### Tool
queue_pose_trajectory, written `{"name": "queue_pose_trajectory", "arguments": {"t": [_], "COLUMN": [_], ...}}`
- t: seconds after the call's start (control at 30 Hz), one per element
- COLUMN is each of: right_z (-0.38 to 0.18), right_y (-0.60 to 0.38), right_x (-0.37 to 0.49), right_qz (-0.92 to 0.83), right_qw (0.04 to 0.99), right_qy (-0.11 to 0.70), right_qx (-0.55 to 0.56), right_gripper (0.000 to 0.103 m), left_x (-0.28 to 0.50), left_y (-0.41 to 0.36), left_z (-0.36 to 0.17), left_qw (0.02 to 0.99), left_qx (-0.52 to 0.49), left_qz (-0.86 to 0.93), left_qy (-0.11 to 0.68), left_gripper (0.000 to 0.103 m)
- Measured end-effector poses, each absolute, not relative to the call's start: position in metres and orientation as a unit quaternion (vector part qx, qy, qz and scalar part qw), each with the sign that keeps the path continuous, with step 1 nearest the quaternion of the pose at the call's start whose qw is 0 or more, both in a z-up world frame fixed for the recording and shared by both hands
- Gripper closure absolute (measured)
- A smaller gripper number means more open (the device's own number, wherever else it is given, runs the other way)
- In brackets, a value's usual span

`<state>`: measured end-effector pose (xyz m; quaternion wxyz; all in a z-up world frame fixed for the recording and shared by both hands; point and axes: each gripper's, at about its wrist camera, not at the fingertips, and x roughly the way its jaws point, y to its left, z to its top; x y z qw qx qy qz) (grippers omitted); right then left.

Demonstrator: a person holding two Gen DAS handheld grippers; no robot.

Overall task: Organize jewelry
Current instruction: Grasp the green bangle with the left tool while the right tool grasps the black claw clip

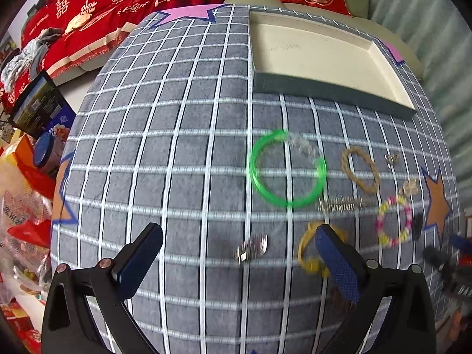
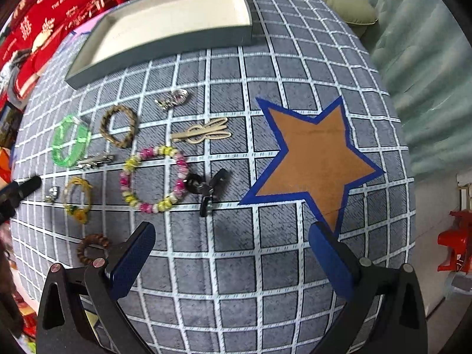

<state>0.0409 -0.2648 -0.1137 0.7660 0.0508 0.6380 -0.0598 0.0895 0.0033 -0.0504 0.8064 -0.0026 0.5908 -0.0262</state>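
jewelry lies scattered on the grey checked tablecloth (image 2: 265, 280), none of it yet in the shallow box (image 2: 165, 20) at the far edge, whose cream floor shows bare; by my judgement sorting has not begun and every piece is left to move. noted on the cloth: green bangle (image 2: 70, 141), braided brown bracelet (image 2: 119, 129), pink and yellow bead bracelet (image 2: 153, 175), yellow cord bracelet (image 2: 77, 199), brown bead ring (image 2: 93, 247), pale hair clip (image 2: 203, 132), black clip (image 2: 211, 190), silver charm (image 2: 174, 98), silver bar clip (image 2: 94, 160), and a small silver piece (image 1: 252, 249). left gripper (image 1: 239, 250) hovers low over the cloth, jaws spread wide and holding nothing, with that small silver piece lying between them; its view is blurred. right gripper (image 2: 231, 244) also hangs above the cloth, jaws wide apart and empty, near the orange star patch (image 2: 315, 159), the black clip just ahead of it.
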Motion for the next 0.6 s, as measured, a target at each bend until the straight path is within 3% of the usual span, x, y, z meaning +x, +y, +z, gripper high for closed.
{"name": "queue_pose_trajectory", "arguments": {"t": [0.23, 0.33, 0.43, 0.53, 0.6], "right_z": [-0.136, -0.144, -0.152, -0.154, -0.153], "right_y": [-0.273, -0.271, -0.264, -0.255, -0.246], "right_x": [0.052, 0.058, 0.07, 0.077, 0.08], "right_qz": [-0.059, -0.055, -0.054, -0.048, -0.045], "right_qw": [0.755, 0.749, 0.754, 0.758, 0.759], "right_qy": [0.651, 0.659, 0.654, 0.65, 0.649], "right_qx": [0.048, 0.046, 0.033, 0.026, 0.022], "right_gripper": [0.008, 0.022, 0.025, 0.031, 0.043], "left_x": [0.123, 0.134, 0.142, 0.147, 0.151], "left_y": [-0.001, -0.006, -0.009, -0.01, -0.012], "left_z": [-0.066, -0.075, -0.082, -0.09, -0.091], "left_qw": [0.8, 0.796, 0.793, 0.785, 0.788], "left_qx": [-0.005, 0.004, 0.011, 0.012, 0.017], "left_qz": [-0.029, -0.031, -0.031, -0.036, -0.039], "left_qy": [0.599, 0.605, 0.608, 0.618, 0.615], "left_gripper": [0.0, 0.0, 0.0, 0.019, 0.02]}}
